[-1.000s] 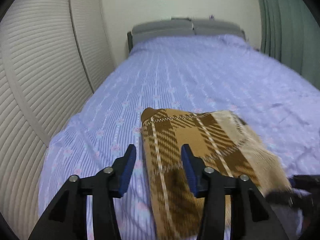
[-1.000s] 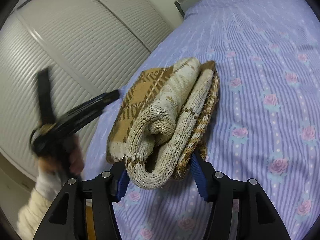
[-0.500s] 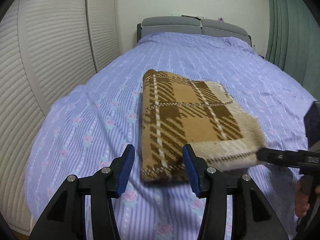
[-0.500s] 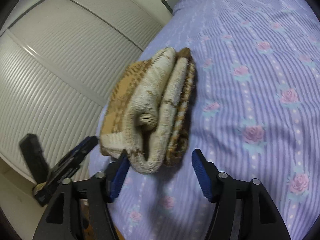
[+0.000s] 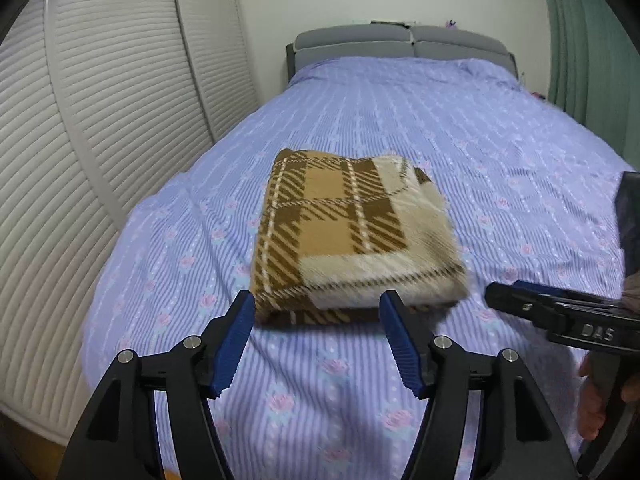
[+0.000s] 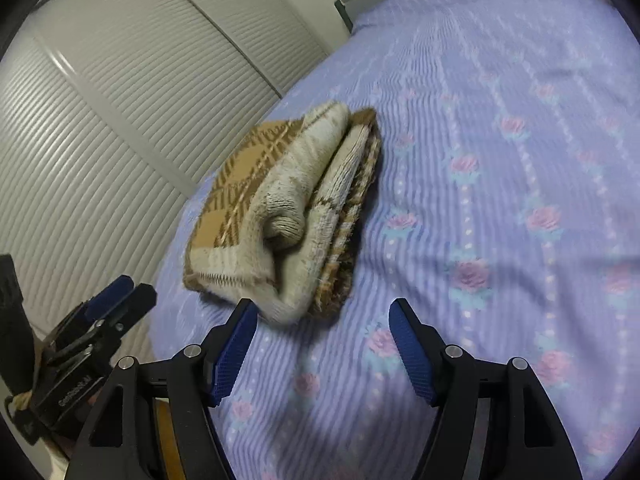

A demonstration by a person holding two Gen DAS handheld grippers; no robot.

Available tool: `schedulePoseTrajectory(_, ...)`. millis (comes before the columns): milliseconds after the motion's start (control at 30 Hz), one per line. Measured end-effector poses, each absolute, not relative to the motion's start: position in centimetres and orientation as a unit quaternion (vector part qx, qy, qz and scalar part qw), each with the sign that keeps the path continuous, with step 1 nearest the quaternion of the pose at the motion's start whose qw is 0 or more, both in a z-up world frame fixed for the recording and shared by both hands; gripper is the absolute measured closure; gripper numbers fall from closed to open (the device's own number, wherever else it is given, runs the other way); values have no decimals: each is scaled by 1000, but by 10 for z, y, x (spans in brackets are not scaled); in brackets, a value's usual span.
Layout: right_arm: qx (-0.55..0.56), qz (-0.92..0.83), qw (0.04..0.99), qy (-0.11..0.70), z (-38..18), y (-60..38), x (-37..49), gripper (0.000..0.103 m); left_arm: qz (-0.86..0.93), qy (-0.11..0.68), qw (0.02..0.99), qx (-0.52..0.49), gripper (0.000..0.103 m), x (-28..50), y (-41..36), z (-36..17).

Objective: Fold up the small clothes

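The folded brown-and-cream plaid knitted garment [image 5: 352,240] lay on the bed's lilac rose-print sheet [image 5: 500,152], near its foot and its left edge beside the white slatted wardrobe doors [image 5: 100,128]. The left gripper [image 5: 318,338] stood clear of the garment, its jaws having just been opening, nothing between them. The right gripper [image 6: 320,344] likewise stood open and empty; its left jaw tip possibly brushed the cream fold, though blur prevented certainty.

Motion blurs the folded knit's [image 5: 352,240] near edge, and the frame edge crops the right tongs [image 5: 560,316].
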State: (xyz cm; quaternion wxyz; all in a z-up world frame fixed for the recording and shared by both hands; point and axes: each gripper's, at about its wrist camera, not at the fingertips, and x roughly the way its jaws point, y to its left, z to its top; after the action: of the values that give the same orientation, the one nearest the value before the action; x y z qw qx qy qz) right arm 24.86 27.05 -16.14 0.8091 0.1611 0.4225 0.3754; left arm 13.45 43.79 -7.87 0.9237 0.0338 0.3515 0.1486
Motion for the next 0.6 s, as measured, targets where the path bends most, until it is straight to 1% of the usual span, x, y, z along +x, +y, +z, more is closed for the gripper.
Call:
schedulePoseTrajectory(67, 148, 369, 819, 414, -152, 255, 240, 32, 144, 351, 924, 39, 31, 131, 423, -72)
schedulePoseTrajectory(133, 129, 357, 831, 408, -142, 236, 233, 29, 145, 346, 925, 57, 29, 126, 404, -66)
schedulePoseTrajectory(200, 110, 343, 848, 388, -130, 207, 225, 22, 147, 345, 924, 74, 24, 121, 384, -62)
schedulePoseTrajectory(300, 83, 317, 872, 363, -112, 167, 211, 17, 141, 339, 926, 86, 20, 115, 354, -54)
schedulePoseTrajectory(367, 70, 303, 883, 350, -101, 140, 204, 12, 127, 332, 931, 83, 14, 108, 333, -47)
schedulePoseTrajectory(400, 63, 296, 888, 345, -98, 131, 199, 12, 120, 326, 934, 80, 13, 104, 320, -43)
schedulePoseTrajectory(467, 54, 281, 898, 334, -87, 102, 189, 12, 112, 314, 940, 75, 6, 97, 301, -36)
schedulePoseTrajectory(533, 47, 272, 906, 322, -77, 72, 178, 10, 102, 300, 946, 67, 2, 89, 279, -28)
schedulePoseTrajectory(600, 42, 262, 911, 315, -70, 50, 168, 10, 90, 285, 952, 62, 1, 78, 256, -21)
